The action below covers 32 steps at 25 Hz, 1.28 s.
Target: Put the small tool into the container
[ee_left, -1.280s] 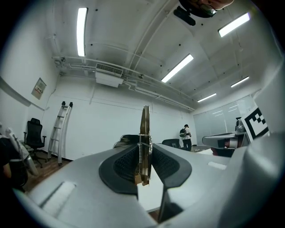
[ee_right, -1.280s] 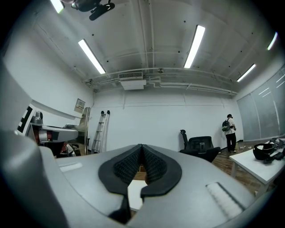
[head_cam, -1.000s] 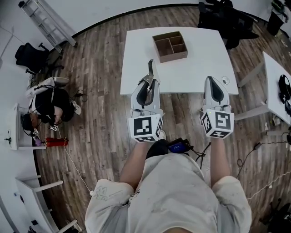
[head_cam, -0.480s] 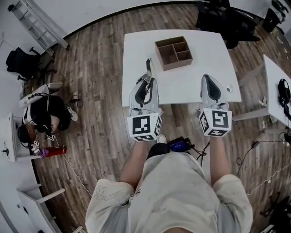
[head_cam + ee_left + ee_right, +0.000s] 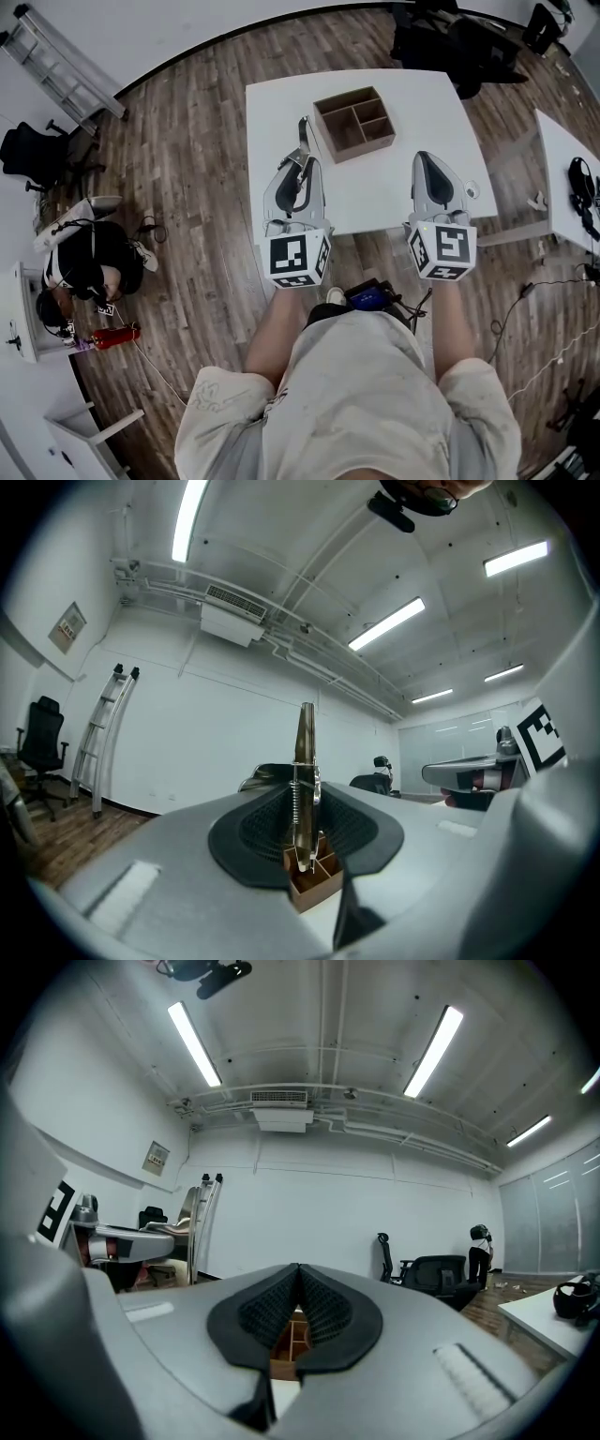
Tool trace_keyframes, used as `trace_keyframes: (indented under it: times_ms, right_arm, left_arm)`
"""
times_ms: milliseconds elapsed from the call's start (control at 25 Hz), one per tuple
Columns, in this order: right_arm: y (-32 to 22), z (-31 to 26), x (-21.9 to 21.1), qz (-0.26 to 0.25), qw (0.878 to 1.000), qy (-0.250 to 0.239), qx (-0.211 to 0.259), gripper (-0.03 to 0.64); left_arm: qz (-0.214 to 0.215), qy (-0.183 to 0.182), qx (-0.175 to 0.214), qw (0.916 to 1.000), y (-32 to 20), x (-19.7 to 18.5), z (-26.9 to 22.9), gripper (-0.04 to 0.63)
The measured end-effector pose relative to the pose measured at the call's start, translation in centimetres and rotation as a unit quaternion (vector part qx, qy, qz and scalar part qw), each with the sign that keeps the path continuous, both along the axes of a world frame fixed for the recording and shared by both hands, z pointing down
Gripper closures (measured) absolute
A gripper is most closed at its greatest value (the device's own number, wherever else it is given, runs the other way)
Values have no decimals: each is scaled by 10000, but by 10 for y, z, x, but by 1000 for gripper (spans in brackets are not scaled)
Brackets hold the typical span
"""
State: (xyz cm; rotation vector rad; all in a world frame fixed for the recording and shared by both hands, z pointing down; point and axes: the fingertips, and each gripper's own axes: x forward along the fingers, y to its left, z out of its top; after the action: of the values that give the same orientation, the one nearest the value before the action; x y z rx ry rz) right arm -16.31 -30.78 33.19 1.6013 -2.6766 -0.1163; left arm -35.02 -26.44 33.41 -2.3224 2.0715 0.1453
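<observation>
left tool (image 5: pixel 298 173): clamped on a slim silver metal spring clamp (image 5: pixel 305 761), which pokes out past the tips
right tool (image 5: pixel 424 164): jaws pressed together, nothing in 'em
brown wooden compartment box (image 5: pixel 322 127): on the white worktop (image 5: pixel 412 103), just beyond the clamp's tip, not touching
hard to see: clamp's gripped end, buried between the pads

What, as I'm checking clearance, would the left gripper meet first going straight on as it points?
Probably the wooden container, dead ahead past its jaws; it may pass above, height unclear.

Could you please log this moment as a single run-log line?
left gripper: shut on small tool | right gripper: shut, empty | container: on table, tool not yet inside
</observation>
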Motion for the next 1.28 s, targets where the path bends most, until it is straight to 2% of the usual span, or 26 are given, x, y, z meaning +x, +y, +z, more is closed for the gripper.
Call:
trace_keyframes:
  times_ms: [80, 360, 640, 840, 960, 1120, 1200, 1280]
  right_arm:
    - [-25, 12, 5, 37, 10000, -27, -33, 612]
    - [-173, 13, 9, 45, 9997, -138, -196, 612]
    - [-283, 18, 48, -80, 9993, -248, -268, 612]
    - [-356, 32, 104, -112, 9984, -362, -408, 612]
    - [-391, 53, 134, -110, 9975, -469, -520, 612]
    - [-417, 78, 152, -140, 9963, -547, -645, 612]
    - [-426, 85, 153, -164, 9966, -434, -674, 612]
    - [-434, 89, 137, -196, 9967, -343, -710, 612]
  left_arm:
    - [39, -35, -28, 10000, -26, 5, 10, 489]
    - [3, -123, -195, 9997, -172, 6, 8, 490]
    - [-87, -309, -355, 9989, -276, 45, 14, 491]
    - [-8, -715, -593, 9957, -350, 98, 24, 491]
    - [130, -1085, -779, 9910, -388, 126, 41, 490]
    - [322, -1662, -996, 9805, -417, 144, 61, 491]
    - [402, -1902, -1181, 9738, -430, 148, 68, 489]
    - [483, -2092, -1368, 9671, -445, 134, 75, 489]
